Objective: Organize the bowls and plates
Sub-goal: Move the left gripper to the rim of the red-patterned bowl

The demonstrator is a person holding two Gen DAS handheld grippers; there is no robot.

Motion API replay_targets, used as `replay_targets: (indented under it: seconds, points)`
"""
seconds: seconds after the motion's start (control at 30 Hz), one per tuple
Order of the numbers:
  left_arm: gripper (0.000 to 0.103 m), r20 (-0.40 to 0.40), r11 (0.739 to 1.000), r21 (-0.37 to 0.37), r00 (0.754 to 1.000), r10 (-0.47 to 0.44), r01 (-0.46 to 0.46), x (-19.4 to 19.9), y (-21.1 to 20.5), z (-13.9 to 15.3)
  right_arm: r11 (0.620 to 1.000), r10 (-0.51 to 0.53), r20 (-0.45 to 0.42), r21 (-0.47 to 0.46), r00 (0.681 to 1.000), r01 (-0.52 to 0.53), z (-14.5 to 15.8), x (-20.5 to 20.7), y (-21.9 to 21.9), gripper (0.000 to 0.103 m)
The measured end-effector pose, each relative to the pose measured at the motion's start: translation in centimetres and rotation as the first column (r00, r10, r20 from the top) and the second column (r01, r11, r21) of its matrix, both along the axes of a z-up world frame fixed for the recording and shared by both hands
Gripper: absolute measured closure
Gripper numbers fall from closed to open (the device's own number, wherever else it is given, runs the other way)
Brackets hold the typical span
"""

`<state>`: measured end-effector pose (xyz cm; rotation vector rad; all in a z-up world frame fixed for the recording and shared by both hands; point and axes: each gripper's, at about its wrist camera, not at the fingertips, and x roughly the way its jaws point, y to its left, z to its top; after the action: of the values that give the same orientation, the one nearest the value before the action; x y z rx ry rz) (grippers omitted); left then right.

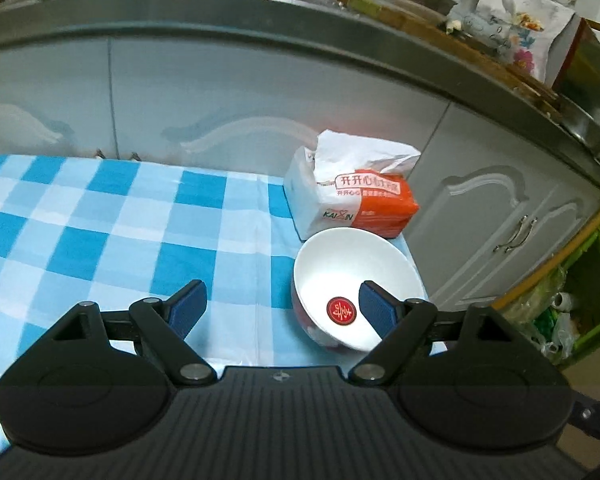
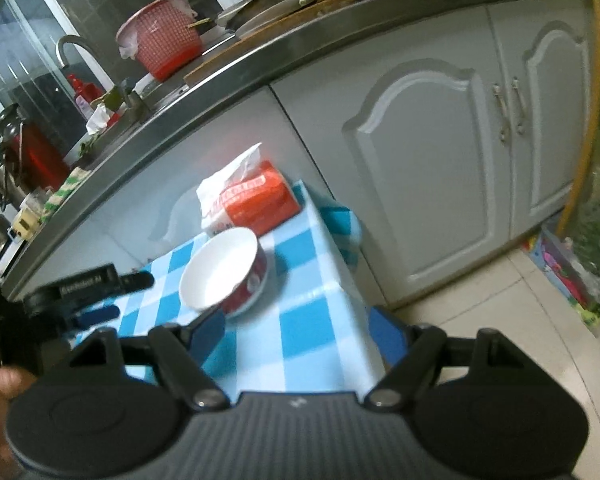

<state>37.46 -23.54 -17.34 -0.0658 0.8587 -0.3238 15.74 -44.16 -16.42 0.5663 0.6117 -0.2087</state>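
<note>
Checked tablecloth (image 1: 100, 220), kitchen cabinets (image 2: 420, 160) behind.
Bowl (image 1: 356, 280) sits near table corner, just beside tissue pack (image 1: 352, 196). Left gripper (image 1: 284, 308) and right gripper (image 2: 300, 332) both spread, empty; probably approaching the bowl.

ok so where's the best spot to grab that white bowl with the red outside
Take the bowl by its rim, one finger inside and one outside the wall. It sits upright and open-topped near the table's right edge, with the tissue pack close behind, so coming down onto the near rim looks safest. Both the left gripper and right gripper are open.
</note>
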Motion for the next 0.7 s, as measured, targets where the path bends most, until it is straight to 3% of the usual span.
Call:
replay_targets:
  seconds: [0.23,0.57,0.7]
  points:
    - [0.003,-0.058,0.999,-0.025,0.998,0.020,-0.022,1.9,-0.7,-2.2,1.000,0.030,-0.014,0.006,0.999,-0.030,-1.6,4.6,-0.4,0.026]
    - [0.005,-0.080,0.999,-0.025,0.996,0.030,-0.032,3.7,-1.0,-3.9,0.996,0.086,-0.019,0.037,0.996,-0.086,-2.9,9.0,0.0,0.030]
    - [0.012,-0.088,1.000,-0.017,0.996,0.016,-0.017,4.3,-1.2,-4.5,0.995,0.100,-0.030,0.027,0.995,-0.099,-3.4,10.3,0.4,0.035]
